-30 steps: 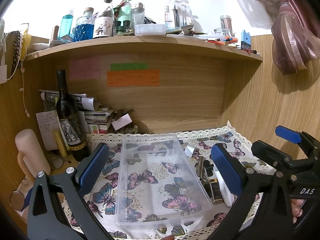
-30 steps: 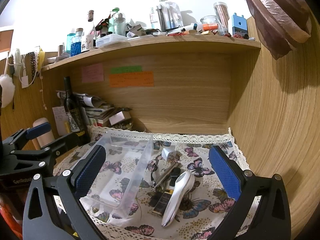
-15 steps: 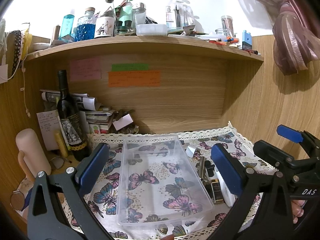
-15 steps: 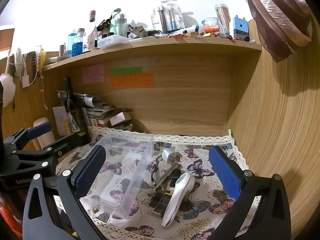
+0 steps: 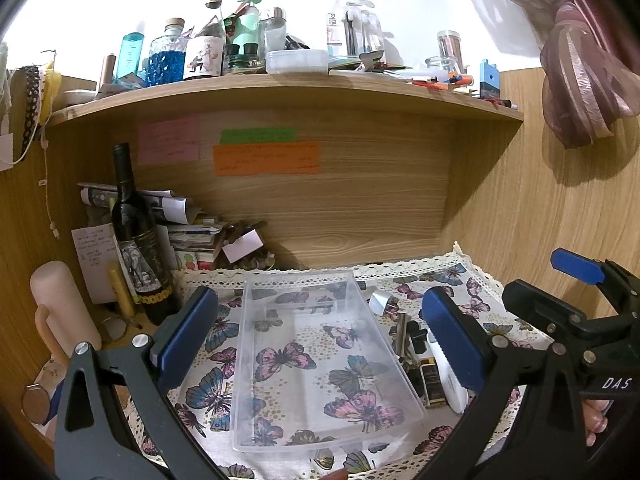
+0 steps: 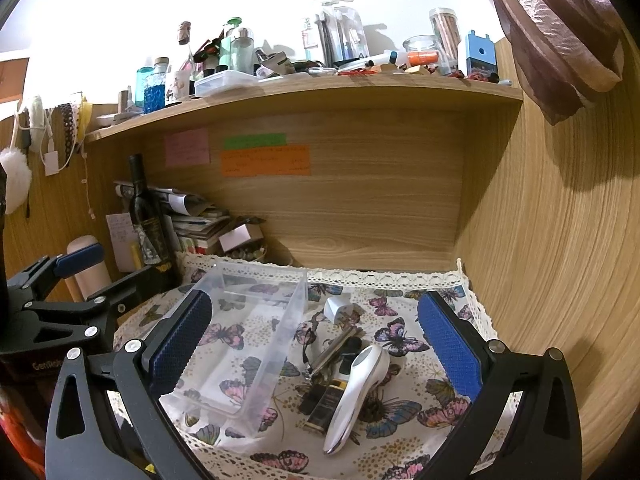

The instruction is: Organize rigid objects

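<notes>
A clear plastic tray (image 5: 256, 420) lies empty on the butterfly cloth, also in the right wrist view (image 6: 264, 368). Right of it lies a pile: a white-silver handheld device (image 6: 352, 392), a dark gold-edged box (image 6: 324, 404), a metal tool (image 6: 332, 352), a black piece (image 6: 350, 346) and a small white cube (image 6: 338, 308). The same pile shows in the left wrist view (image 5: 424, 360). My left gripper (image 5: 320, 344) is open above the tray. My right gripper (image 6: 316, 344) is open above the pile and the tray's right wall. Both are empty.
A dark wine bottle (image 5: 136, 240) and stacked papers (image 5: 192, 232) stand at the back left, with a pink cylinder (image 5: 60, 304) at the left. A wooden wall (image 6: 560, 260) closes the right side. A cluttered shelf (image 5: 280, 92) runs overhead.
Both views shifted only slightly; the left gripper drifted a little. Both grippers stay open and nothing on the cloth has moved.
</notes>
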### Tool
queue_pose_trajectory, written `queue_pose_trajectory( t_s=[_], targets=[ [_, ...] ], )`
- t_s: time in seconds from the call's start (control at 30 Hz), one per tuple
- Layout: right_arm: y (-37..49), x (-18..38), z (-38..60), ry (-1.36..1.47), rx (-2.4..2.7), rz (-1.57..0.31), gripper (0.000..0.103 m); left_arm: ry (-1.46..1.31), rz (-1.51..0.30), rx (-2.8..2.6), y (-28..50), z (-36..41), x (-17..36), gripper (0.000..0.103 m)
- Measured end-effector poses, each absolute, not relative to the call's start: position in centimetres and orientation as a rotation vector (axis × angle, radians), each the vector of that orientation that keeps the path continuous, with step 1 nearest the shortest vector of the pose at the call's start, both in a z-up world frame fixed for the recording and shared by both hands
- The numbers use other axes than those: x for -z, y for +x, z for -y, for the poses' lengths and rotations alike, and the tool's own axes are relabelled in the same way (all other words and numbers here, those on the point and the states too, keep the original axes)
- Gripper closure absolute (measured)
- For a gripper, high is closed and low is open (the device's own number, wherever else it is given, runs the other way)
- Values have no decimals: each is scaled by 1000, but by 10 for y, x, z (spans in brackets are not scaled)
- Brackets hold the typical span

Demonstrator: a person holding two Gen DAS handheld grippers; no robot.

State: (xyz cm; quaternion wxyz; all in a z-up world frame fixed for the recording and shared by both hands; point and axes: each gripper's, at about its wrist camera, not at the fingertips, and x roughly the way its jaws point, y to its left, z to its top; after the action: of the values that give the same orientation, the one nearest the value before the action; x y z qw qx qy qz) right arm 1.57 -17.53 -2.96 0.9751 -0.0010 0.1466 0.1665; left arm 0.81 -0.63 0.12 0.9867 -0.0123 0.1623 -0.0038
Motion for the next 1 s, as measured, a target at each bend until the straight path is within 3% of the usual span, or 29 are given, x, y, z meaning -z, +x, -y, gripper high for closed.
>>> queue_pose_trajectory(
  t_s=[0.4, 0.5, 0.57, 0.77, 0.93, 1.0],
  targets=[
    [32, 35, 177, -1, -336, -333, 0, -66, -352, 40, 21, -2, 2, 0],
    [44, 42, 176, -8, -338, -372, 1, -69, -384, 24, 28, -8, 7, 19],
    [53, 46, 176, -12, -336, -399, 5, -69, -422, 10, 37, -16, 12, 22],
    [79, 58, 175, -20, -361, -495, 29, -49, -520, -44, 61, -37, 30, 40],
    [101, 66, 177, -21, -370, -572, 50, -62, -650, -38, 85, -56, 49, 64],
    [108, 69, 177, -24, -376, -597, 56, -78, -701, -31, 94, -64, 56, 68]
  ],
)
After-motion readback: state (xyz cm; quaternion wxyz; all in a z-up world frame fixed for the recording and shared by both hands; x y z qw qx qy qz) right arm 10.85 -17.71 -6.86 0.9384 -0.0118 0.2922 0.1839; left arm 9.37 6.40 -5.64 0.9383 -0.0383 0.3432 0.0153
